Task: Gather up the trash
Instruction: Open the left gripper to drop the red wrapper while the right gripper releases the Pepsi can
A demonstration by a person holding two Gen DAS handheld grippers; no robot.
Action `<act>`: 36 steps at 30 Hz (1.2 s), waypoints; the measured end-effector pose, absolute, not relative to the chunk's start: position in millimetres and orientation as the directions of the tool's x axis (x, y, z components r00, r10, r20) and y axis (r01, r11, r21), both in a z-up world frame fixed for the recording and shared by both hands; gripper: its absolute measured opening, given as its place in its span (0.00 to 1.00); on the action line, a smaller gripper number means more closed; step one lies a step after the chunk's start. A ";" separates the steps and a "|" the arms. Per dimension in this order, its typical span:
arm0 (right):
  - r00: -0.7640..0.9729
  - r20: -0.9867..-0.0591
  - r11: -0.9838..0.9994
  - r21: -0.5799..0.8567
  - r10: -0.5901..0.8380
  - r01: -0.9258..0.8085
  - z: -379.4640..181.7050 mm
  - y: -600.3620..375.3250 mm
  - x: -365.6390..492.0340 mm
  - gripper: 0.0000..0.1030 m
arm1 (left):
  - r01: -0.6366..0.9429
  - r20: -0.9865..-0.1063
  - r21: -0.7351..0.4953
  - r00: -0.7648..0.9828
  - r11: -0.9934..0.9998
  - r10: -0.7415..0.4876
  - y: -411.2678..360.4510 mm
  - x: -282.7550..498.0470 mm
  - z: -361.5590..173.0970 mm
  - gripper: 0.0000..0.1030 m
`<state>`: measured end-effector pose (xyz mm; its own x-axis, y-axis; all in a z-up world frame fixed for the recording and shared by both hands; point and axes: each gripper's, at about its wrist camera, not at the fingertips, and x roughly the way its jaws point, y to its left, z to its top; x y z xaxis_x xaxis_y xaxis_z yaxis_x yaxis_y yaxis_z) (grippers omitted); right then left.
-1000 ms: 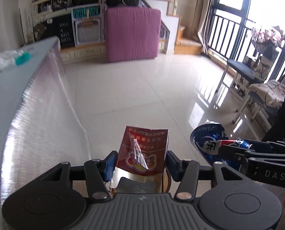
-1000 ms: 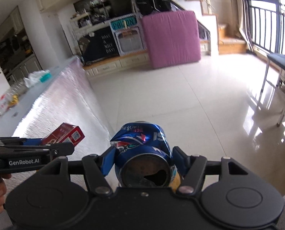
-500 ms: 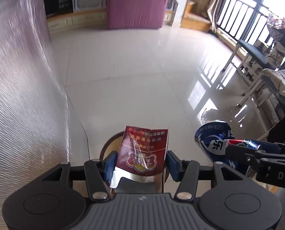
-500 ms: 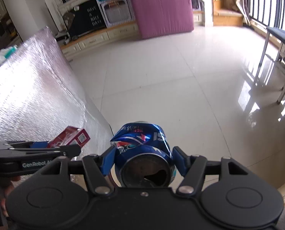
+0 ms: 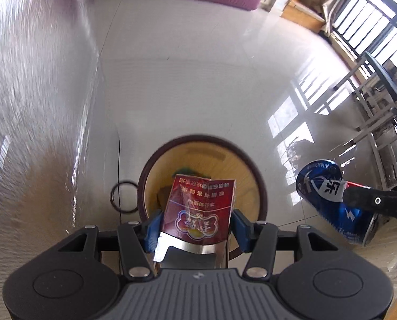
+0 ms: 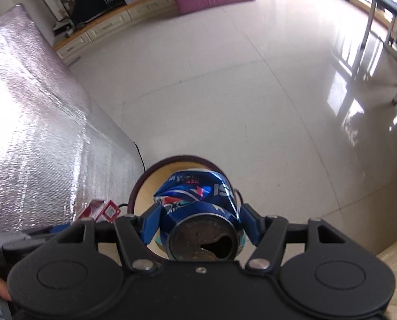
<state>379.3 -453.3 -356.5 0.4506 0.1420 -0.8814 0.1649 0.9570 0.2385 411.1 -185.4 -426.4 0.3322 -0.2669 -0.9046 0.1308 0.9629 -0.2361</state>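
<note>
Both claws are tipping downward compared with half a second ago, so I am now seeing a round bin (image 5: 254, 178) beneath them where before there was mostly floor. On the far left, the silvery, quilted foil covering (image 5: 35, 112) is hanging in a crinkled sheet beside the bin. My left claw (image 5: 197, 228) is clamping a dark red cigarette pack (image 5: 198, 208) between its blue pads (image 5: 153, 229); the pack is a flattened carton with pale printed characters, a torn clear film and a silver foil lip at its near end, and it is hovering over the bin's mouth. The bin is showing a dark brown rim and a pale wood-toned inner wall. A thin black ring (image 5: 125, 196) is lying on the glossy white floor (image 5: 198, 80) just left of the bin. My right claw (image 6: 199, 222) is squeezing a crushed blue soda can (image 6: 198, 194), dented metal with its open top facing the camera, also above the bin.
</note>
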 end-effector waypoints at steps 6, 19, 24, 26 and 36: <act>0.402 -0.901 0.937 0.268 0.162 0.224 -394.7 -447.4 394.8 0.63 | 0.130 -0.883 -0.352 0.284 0.927 -0.374 -198.2 423.7 -461.2 0.53; 0.436 -0.885 0.906 0.309 0.162 0.290 -410.8 -465.8 426.0 0.63 | 0.081 -0.819 -0.534 0.201 0.842 -0.538 -225.6 447.6 -534.8 0.89; 0.413 -0.896 0.914 0.297 0.166 0.277 -421.2 -462.7 431.2 0.63 | 0.047 -0.847 -0.510 0.149 0.859 -0.511 -219.2 439.6 -549.8 0.94; 0.402 -0.900 0.914 0.297 0.170 0.278 -425.4 -460.3 433.8 0.63 | 0.079 -0.866 -0.472 0.144 0.878 -0.478 -221.0 438.0 -548.4 0.94; 0.354 -0.917 0.927 0.283 0.186 0.245 -443.0 -436.1 448.4 0.63 | 0.148 -0.924 -0.330 0.151 0.932 -0.351 -202.5 420.5 -532.1 0.94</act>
<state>448.4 -436.1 -443.0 0.3539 0.1864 -0.9165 0.2452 0.9272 0.2832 420.5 -202.5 -532.1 0.1510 -0.3510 -0.9241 0.1476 0.9324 -0.3300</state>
